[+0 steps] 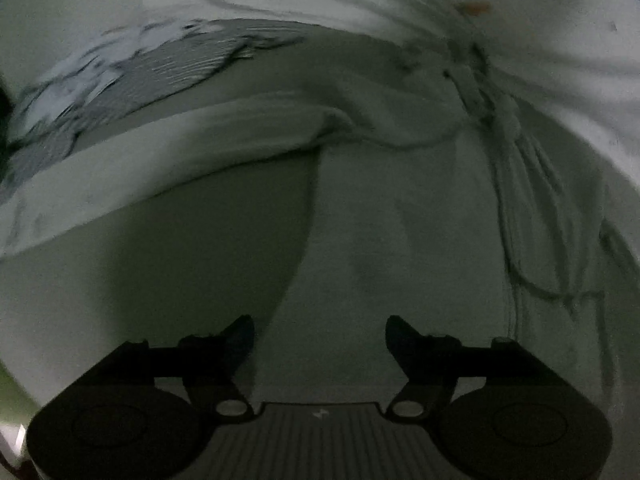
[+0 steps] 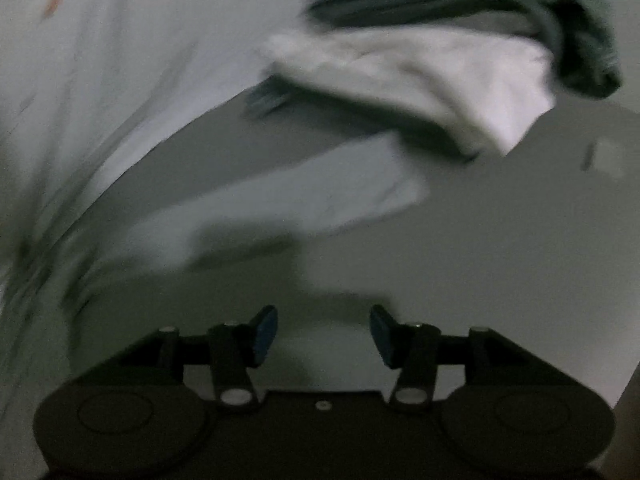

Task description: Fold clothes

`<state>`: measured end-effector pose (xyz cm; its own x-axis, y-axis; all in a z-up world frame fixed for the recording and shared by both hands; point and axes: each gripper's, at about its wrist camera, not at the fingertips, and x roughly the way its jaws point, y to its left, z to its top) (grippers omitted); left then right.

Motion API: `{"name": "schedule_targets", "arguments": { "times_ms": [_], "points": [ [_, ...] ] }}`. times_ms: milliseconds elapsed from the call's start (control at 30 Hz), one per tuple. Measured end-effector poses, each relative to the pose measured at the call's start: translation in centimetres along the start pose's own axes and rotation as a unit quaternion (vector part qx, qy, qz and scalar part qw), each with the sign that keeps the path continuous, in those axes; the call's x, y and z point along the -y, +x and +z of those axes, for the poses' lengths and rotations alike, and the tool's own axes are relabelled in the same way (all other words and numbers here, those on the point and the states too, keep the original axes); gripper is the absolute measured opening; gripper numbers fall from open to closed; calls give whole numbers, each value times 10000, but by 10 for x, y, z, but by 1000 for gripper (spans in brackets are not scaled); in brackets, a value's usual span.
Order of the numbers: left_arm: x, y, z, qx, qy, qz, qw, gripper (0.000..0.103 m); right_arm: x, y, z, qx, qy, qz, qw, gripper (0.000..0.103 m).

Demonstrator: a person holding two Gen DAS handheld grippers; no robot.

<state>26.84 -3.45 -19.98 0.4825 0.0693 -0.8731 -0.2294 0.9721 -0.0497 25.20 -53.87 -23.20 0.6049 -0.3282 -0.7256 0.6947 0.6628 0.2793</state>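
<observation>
In the left wrist view my left gripper (image 1: 320, 336) is open and empty, low over pale cloth. A white garment (image 1: 400, 240) lies spread in front of it, with a folded hem band (image 1: 200, 148) across the middle and a gathered, wrinkled bunch (image 1: 508, 152) at the right. A grey striped garment (image 1: 160, 68) lies beyond, upper left. In the right wrist view my right gripper (image 2: 323, 332) is open and empty above a grey surface (image 2: 520, 260). A white folded strip (image 2: 288, 200) lies ahead, and a crumpled white garment (image 2: 420, 76) under a dark green one (image 2: 500, 8).
A pale sheet with small orange marks (image 2: 80, 80) covers the left of the right wrist view and also shows at the top of the left wrist view (image 1: 560, 60). A small pale tag (image 2: 608, 158) lies at the right. Both views are dim and blurred.
</observation>
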Motion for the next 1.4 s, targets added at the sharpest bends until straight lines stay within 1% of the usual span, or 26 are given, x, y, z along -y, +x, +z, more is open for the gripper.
{"name": "schedule_targets", "arguments": {
  "times_ms": [100,167,233,267,300,333,367,400,433,500,567,667,767,833,867,900,933,967,1000,1033,1100,1133,1233,1267,1300,1400],
  "points": [
    [29,22,2,-65,434,208,9988,76,11,28,22,305,156,-366,9987,66],
    [42,36,5,-142,629,444,9969,79,14,45,33,392,143,-528,9977,68],
    [48,41,7,-141,627,604,9961,82,13,59,39,422,93,-586,9973,73],
    [51,42,9,-136,600,664,9959,82,9,64,40,445,-50,-627,9970,73],
    [52,43,10,-162,579,693,9958,83,5,67,42,452,-257,-695,9962,71],
    [52,43,10,-177,567,715,9957,84,2,70,43,458,-464,-762,9950,65],
    [52,43,11,-190,557,734,9956,85,-1,71,44,483,-698,-830,9929,43],
    [52,43,11,-192,552,739,9955,86,-4,71,44,498,-900,-763,9918,13],
    [50,43,10,-194,533,740,9956,87,-5,71,46,482,-1019,-698,9912,11],
    [48,44,11,-232,431,727,9962,89,-4,67,49,515,-1223,-973,9864,8],
    [44,46,12,-282,312,705,9966,90,8,60,52,595,-1199,-1417,9808,8],
    [41,47,13,-308,262,674,9969,93,47,46,57,567,-735,-2045,9745,8],
    [38,47,12,-302,260,656,9971,97,65,50,57,453,-751,-2065,9745,8],
    [33,48,13,-360,168,556,9977,98,59,52,59,340,-999,-2140,9711,11],
    [31,49,14,-408,119,500,9978,98,54,52,60,259,-1073,-2215,9689,20],
    [28,49,15,-454,81,443,9980,98,51,50,60,216,-1117,-2253,9676,40],
    [26,49,16,-471,69,403,9981,98,48,44,59,244,-1091,-2248,9680,50],
    [24,48,18,-482,60,363,9982,98,43,38,57,313,-1006,-2189,9700,66],
    [21,45,19,-465,57,321,9984,98,36,32,55,388,-957,-2103,9722,74],
    [17,42,20,-425,44,259,9988,98,28,26,51,451,-951,-2032,9735,77],
    [4,32,23,-259,-49,98,9996,98,5,13,38,514,-1003,-1782,9775,88],
    [-4,27,25,-162,-117,28,9998,98,-7,8,32,503,-1048,-1574,9807,90],
    [-40,17,29,48,-436,90,9990,98,-57,-2,0,319,-1332,-539,9891,93],
    [-53,15,31,100,-557,123,9983,98,-77,-4,-12,226,-1496,-143,9884,95],
    [-70,14,32,156,-700,142,9973,98,-99,-7,-26,125,-1706,247,9850,102],
    [-118,13,35,255,-1083,262,9934,98,-172,-21,-77,-37,-2491,1285,9599,103]
  ]
}}
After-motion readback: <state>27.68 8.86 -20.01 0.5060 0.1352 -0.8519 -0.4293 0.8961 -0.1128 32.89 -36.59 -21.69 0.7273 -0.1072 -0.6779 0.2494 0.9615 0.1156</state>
